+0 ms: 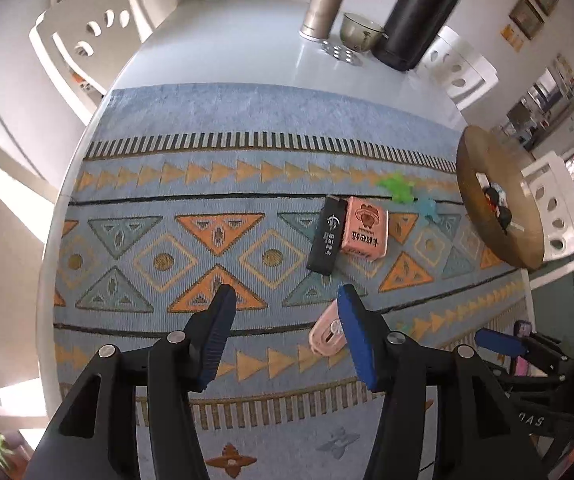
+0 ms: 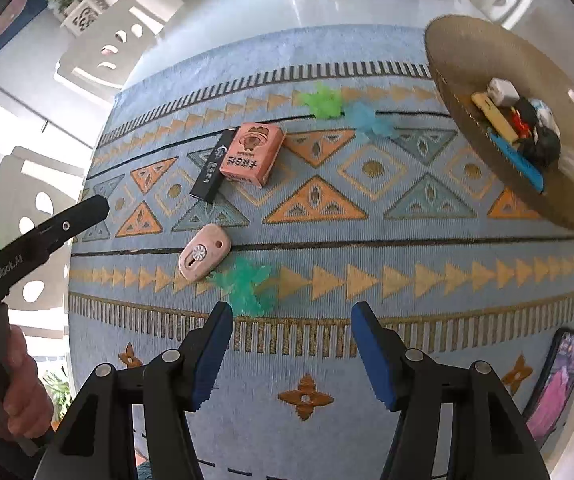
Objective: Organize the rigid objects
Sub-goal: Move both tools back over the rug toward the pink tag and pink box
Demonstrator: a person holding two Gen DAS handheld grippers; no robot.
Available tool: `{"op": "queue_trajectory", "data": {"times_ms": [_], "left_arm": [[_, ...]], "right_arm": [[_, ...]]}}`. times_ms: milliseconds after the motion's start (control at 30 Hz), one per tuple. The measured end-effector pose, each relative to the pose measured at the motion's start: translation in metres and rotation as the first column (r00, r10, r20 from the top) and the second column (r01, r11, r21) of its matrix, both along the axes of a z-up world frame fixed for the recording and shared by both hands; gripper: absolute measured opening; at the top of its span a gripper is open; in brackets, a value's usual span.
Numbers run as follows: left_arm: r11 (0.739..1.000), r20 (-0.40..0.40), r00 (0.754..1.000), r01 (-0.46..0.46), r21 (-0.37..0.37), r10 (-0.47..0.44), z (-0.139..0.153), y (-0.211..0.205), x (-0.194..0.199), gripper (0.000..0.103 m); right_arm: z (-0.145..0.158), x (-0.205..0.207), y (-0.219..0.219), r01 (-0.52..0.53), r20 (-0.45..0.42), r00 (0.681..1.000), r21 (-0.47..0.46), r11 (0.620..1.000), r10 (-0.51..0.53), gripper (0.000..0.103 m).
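Left wrist view: the left gripper (image 1: 285,294) hovers over the mat (image 1: 247,152), fingers released, nothing between them. The pink cutter (image 1: 324,334) lies at 3 o'clock, beside the right finger. The black box (image 1: 327,240) and pink box (image 1: 365,233) touch at 1 o'clock.

Right wrist view: the right gripper (image 2: 291,312) is released. Green clip (image 2: 243,286) at 11 o'clock; basket (image 2: 467,52) at 2 o'clock.

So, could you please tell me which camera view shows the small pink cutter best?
The right wrist view: the pink cutter lies fully visible on the mat, wheel and slot showing. In the left wrist view, the left gripper hides part of it.
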State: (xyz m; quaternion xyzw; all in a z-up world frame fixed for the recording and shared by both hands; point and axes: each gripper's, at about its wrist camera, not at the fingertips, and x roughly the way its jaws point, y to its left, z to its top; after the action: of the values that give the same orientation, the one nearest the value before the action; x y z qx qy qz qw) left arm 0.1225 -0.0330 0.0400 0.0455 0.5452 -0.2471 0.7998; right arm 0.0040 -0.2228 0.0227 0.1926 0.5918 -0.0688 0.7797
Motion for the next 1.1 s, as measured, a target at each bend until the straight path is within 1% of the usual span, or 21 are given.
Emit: {"op": "queue_trajectory", "data": {"times_ms": [100,200,267,467,600,700,867,933,1100], "left_arm": [[0.999,0.018,0.999,0.04,0.026,-0.041,-0.001,-0.006,-0.002,0.051],[0.997,0.019,0.997,0.071,0.043,-0.072,-0.005,-0.01,-0.004,0.051],[0.994,0.018,0.996,0.084,0.068,-0.085,-0.01,-0.013,-0.005,0.051],[0.987,0.01,0.997,0.075,0.144,-0.077,-0.029,-0.012,-0.006,0.051],[0.977,0.026,0.996,0.078,0.2,-0.085,-0.036,-0.014,-0.008,0.051],[0.972,0.033,0.995,0.086,0.22,-0.096,-0.039,-0.017,-0.011,0.051],[0.964,0.026,0.994,0.095,0.248,-0.105,-0.045,-0.022,-0.013,0.051],[0.962,0.024,0.994,0.094,0.258,-0.104,-0.048,-0.023,-0.013,0.051],[0.96,0.022,0.996,0.083,0.267,-0.092,-0.05,-0.025,-0.014,0.051]], "right_arm": [[-0.003,-0.004,-0.003,0.041,0.001,0.999,0.007,0.999,-0.041,0.06],[-0.007,-0.009,-0.005,0.079,0.01,0.997,0.017,0.997,-0.08,0.06],[-0.009,-0.014,-0.007,0.103,0.017,0.995,0.012,0.995,-0.103,0.06],[-0.026,-0.028,-0.007,0.146,0.057,0.988,-0.021,0.989,-0.145,0.06],[-0.036,-0.032,-0.002,0.152,0.099,0.985,-0.068,0.986,-0.145,0.06],[-0.038,-0.035,0.0,0.147,0.119,0.983,-0.082,0.986,-0.137,0.06],[-0.042,-0.038,-0.001,0.151,0.138,0.98,-0.062,0.987,-0.141,0.06],[-0.046,-0.038,-0.001,0.143,0.133,0.982,-0.064,0.988,-0.133,0.06],[-0.055,-0.04,-0.005,0.146,0.121,0.983,-0.034,0.989,-0.141,0.06]]}}
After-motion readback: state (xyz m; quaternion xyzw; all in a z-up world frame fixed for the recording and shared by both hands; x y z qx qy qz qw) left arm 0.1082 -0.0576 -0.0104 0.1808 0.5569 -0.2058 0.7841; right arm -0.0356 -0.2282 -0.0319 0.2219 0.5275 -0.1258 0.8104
